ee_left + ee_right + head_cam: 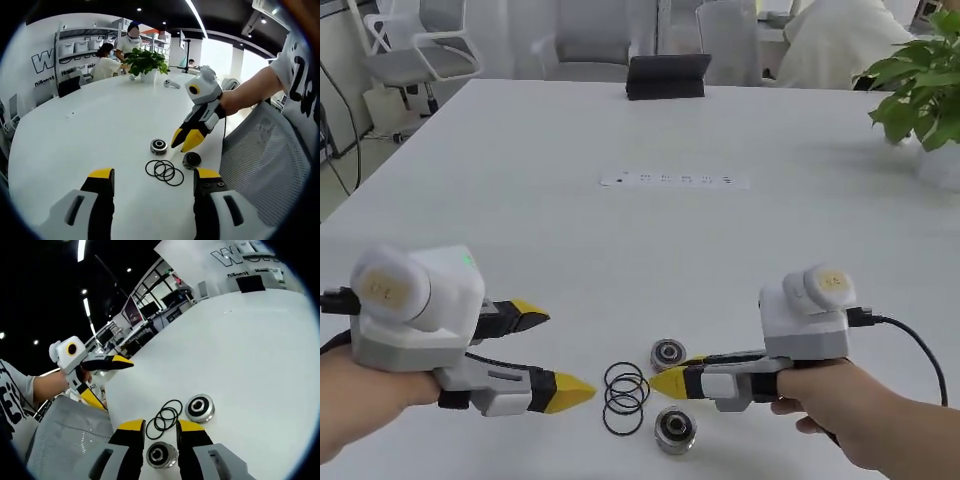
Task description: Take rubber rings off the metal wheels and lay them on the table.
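The white tabletop (740,250) was broad and mostly bare. A potted plant (920,90) stood at its far right corner, a dark tablet (667,77) at the far edge, and a white power strip (675,181) lay about mid-table.

Both grippers hung over the near edge. The left gripper (567,355) pointed in from the left, released, its jaws wide apart and holding nothing. The right gripper (655,381) pointed in from the right with only a narrow gap between its jaws, and it too was empty.

Between the two sets of tips lay the work. The far wheel (668,352) sat just beyond the right gripper's tips, and the near wheel (675,428) lay closest to the near edge. In the right gripper view the near wheel showed through the jaw gap, and it seemed to lie under the jaws rather than in their grip. The black rubber rings (625,395) lay flat on the tabletop just left of the wheels, overlapping in a small cluster.

The task seemed far along, with several rings already off. Whether any ring remained on either wheel was too small to tell. The step in hand looked like an approach to the near wheel. If a ring was left there, the next move called for the left gripper to steady the wheel. The right gripper would then lower its tips, pinch the ring at the rim, and lay it by the cluster
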{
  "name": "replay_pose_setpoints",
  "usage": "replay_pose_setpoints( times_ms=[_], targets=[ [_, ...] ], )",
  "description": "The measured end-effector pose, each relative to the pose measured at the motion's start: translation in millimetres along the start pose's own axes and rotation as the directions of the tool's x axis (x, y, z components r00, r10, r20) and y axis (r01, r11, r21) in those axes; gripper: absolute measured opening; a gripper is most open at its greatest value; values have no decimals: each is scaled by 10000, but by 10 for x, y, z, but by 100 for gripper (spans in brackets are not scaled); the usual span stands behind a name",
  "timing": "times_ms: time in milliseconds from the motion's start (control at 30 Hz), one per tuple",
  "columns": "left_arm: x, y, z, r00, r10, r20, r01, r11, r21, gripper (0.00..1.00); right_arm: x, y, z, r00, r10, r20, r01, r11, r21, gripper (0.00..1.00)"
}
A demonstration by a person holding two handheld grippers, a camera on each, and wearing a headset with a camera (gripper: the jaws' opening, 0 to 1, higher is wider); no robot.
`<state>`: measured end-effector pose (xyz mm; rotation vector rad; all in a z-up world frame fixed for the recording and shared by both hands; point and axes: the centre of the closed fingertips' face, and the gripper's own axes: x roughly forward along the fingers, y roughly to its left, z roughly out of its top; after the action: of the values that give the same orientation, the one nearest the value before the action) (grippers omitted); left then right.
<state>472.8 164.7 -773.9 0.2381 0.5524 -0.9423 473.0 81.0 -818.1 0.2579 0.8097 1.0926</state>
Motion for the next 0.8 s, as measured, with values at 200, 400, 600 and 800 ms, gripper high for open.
replay_pose_setpoints(
  times_ms=[200, 400, 600, 800],
  targets=[
    [-19, -51, 43, 9999, -19, 138, 20, 10000, -59, 62, -105, 12, -4, 9998, -146, 150, 150, 9995, -276, 25],
    [-30, -120, 59, 9998, -91, 174, 93, 9999, -77, 64, -243, 4, 57, 9968, -372, 712, 398, 9986, -351, 29],
    [-64, -202, 105, 9994, -153, 310, 154, 9999, -31, 66, -374, 15, 71, 9940, -683, 858, 766, 9923, -975, 37],
    [-118, -230, 147, 9991, -140, 403, 136, 9999, 83, 67, -481, 61, 84, 9916, -876, 956, 1023, 9816, -1614, 46]
  ],
)
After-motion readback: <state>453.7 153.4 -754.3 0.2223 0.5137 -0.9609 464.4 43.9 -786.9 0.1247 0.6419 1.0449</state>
